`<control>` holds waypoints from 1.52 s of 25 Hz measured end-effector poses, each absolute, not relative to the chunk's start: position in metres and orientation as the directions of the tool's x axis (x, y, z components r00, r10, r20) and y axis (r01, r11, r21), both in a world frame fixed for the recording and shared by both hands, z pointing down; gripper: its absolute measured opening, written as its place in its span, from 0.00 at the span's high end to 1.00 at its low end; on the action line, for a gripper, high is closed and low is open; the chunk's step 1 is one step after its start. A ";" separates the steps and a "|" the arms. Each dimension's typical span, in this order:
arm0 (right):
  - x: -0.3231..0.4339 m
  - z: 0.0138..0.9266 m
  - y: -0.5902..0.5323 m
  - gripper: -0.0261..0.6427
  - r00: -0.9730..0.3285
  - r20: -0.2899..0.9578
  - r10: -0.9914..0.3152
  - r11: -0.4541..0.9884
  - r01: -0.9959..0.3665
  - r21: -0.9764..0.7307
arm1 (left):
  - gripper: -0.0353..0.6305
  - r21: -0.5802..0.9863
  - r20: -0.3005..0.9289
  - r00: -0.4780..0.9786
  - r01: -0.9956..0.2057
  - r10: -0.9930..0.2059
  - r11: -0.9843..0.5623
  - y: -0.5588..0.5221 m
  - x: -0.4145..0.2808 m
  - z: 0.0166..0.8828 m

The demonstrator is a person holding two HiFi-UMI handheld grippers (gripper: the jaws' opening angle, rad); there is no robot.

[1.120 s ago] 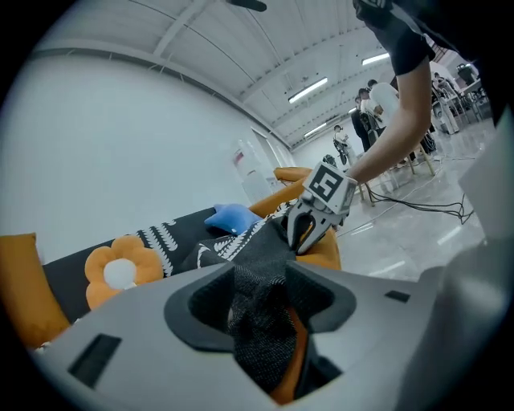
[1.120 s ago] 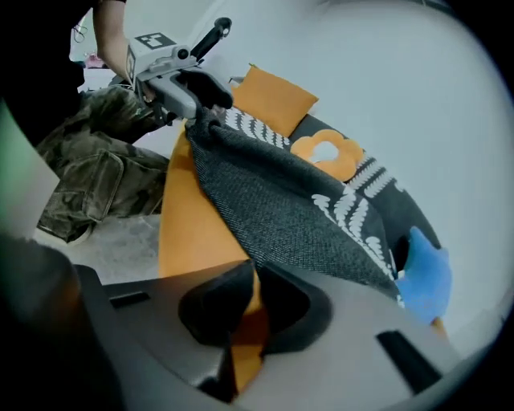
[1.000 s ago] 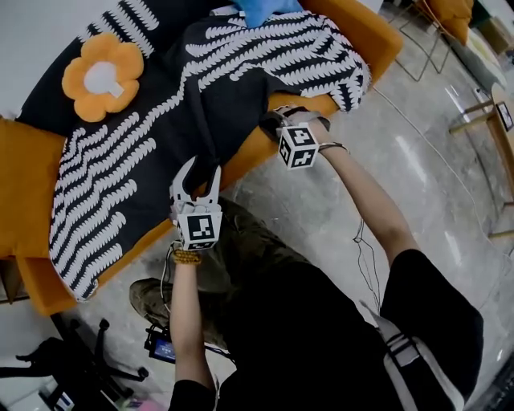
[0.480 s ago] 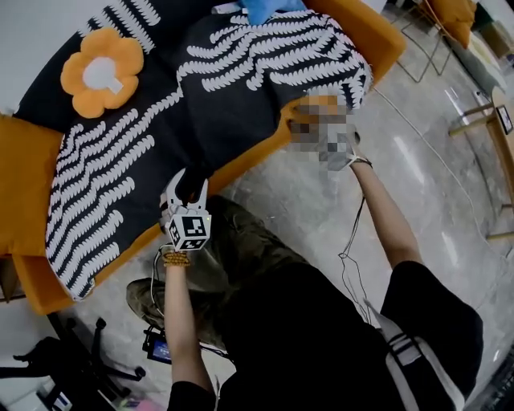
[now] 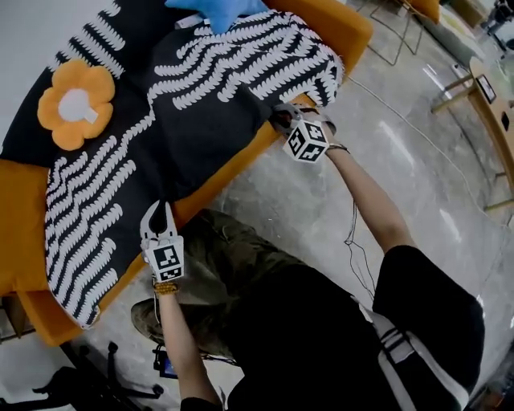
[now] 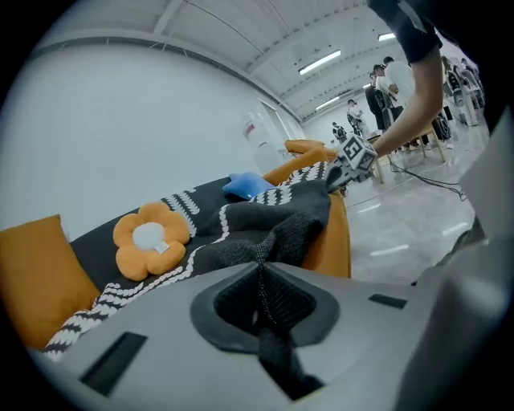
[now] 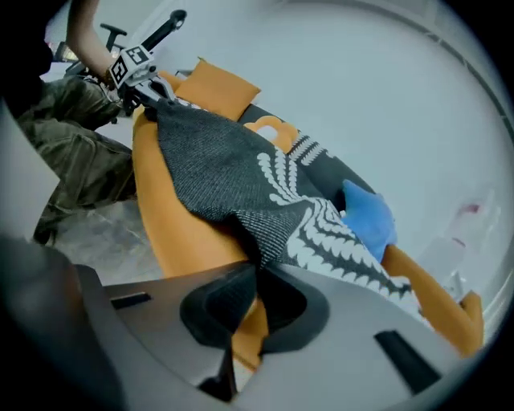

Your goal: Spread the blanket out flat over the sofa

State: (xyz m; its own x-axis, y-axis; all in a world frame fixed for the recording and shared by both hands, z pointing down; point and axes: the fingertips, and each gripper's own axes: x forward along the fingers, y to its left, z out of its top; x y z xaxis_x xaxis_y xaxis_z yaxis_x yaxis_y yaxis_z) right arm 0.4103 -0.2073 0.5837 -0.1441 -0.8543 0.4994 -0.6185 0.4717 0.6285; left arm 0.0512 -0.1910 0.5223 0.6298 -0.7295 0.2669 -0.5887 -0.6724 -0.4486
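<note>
Black-and-white knitted blanket [image 5: 161, 104] already covers most of the orange sofa [image 5: 349, 32], over seat and backrest, so the task looks well along. What seems left is the front hem. It sits rumpled and folded back on the seat between the two grippers, with bare orange showing below it, and a ridge runs up the middle; both would need drawing out and smoothing.

The hem lies right in both grips. The left gripper [image 5: 158, 221] has just closed its jaws, and the dark knit is pinched between them near the blanket's lower corner. The right gripper [image 5: 281, 119] has likewise just closed on the hem farther along, fabric caught between its pads.

A flower cushion [image 5: 75, 104] and a blue cushion [image 5: 217, 10] rest on the blanket towards the backrest.
</note>
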 end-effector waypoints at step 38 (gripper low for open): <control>0.706 0.458 -0.245 0.55 0.021 0.028 -0.999 -0.024 -0.994 -0.109 | 0.67 -0.502 0.298 0.584 -0.576 -0.755 -0.645 -0.213 0.055 0.557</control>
State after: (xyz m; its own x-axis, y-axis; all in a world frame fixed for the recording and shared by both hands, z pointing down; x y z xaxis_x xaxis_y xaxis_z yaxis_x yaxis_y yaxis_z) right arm 0.7059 -0.2448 0.4577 0.0211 -0.9994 0.0275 -0.9938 -0.0240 -0.1085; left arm 0.0551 -0.2135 0.5569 0.5845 -0.7548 0.2978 -0.5764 -0.6446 -0.5023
